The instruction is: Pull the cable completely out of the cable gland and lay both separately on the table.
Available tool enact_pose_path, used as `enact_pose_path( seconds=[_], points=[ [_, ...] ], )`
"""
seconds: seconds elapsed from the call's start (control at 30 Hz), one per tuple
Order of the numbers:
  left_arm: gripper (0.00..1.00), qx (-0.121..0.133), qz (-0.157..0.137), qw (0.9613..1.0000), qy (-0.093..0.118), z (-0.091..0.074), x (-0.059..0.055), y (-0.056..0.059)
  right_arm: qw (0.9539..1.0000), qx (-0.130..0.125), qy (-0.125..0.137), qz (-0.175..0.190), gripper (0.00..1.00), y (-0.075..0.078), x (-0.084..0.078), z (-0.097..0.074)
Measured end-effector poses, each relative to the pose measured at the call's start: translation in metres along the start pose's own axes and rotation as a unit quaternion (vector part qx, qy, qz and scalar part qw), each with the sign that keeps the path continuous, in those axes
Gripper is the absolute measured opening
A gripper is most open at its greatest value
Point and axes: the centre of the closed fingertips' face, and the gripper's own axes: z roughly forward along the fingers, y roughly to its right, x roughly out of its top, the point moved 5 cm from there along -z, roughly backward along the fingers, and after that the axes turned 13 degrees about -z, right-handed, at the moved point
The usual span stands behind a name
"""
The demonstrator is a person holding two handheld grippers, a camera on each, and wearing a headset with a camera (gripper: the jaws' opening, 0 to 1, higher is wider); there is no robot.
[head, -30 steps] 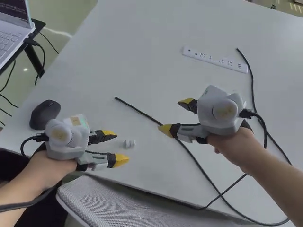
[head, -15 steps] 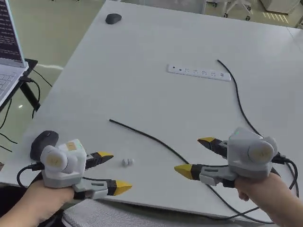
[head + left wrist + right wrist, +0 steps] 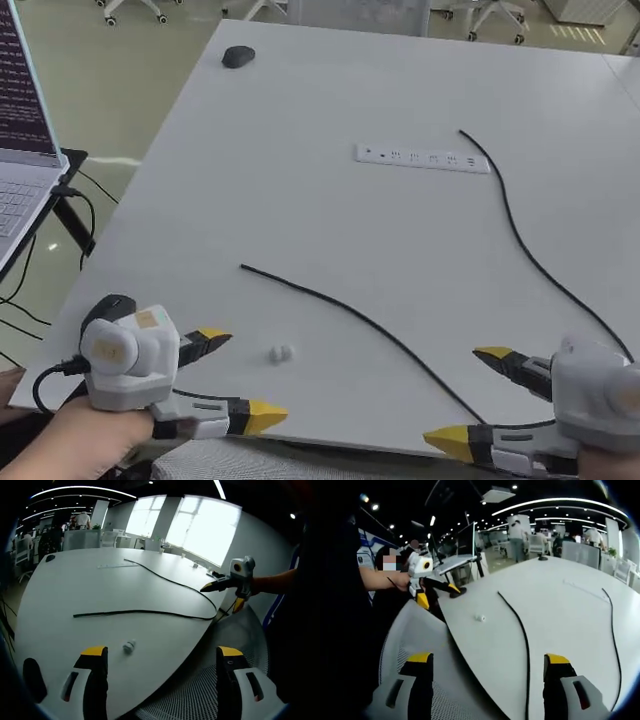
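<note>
Both tools are empty. The left tool has its jaws wide apart and hovers at the near bench edge. The right tool is spread the same way, low at the near right corner, gripping nothing.

The cable lies flat on the bench, a thin black line running from mid-bench diagonally toward the near edge by your right tool. The cable gland is a small white piece sitting alone, just ahead of your left tool and near the cable without touching it. The two parts lie separately, so the task looks done or close to it.

Handling, as a judgement:
- **Cable:** It looks light and limp, since it holds a loose curve on the surface. If you regrip it, expect it to sag and trail. Take it close to an end with the jaw tips square across it, because it's thin enough to slip through a loose pinch.
- **Gland:** It is tiny, looks like light, hard plastic, and is probably roundish, so a nudge would likely make it roll or skitter. Come down over it and pinch across the body. Don't sweep at it from the side, since it is not far from the bench edge.

A second cable runs from near the power strip toward your right tool. Don't mix it up with the task cable.
</note>
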Motion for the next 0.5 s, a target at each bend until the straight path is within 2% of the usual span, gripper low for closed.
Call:
enact_pose_path(
  seconds=[0.13,0.3,0.5],
  points=[
    [0.94,0.001,0.014,0.9999,-0.01,0.0,-0.002,-0.001,0.9999,0.012,0.004,0.0,0.99,-0.001,-0.007,0.001],
    [0.98,0.001,0.022,0.9997,-0.012,0.002,-0.002,0.0,0.9995,0.031,-0.005,0.004,0.99,-0.006,-0.012,0.001],
    [0.99,0.002,0.022,0.9994,-0.027,0.004,-0.005,0.0,0.9998,0.02,-0.007,0.004,0.99,0.0,-0.011,-0.001]
  ],
)
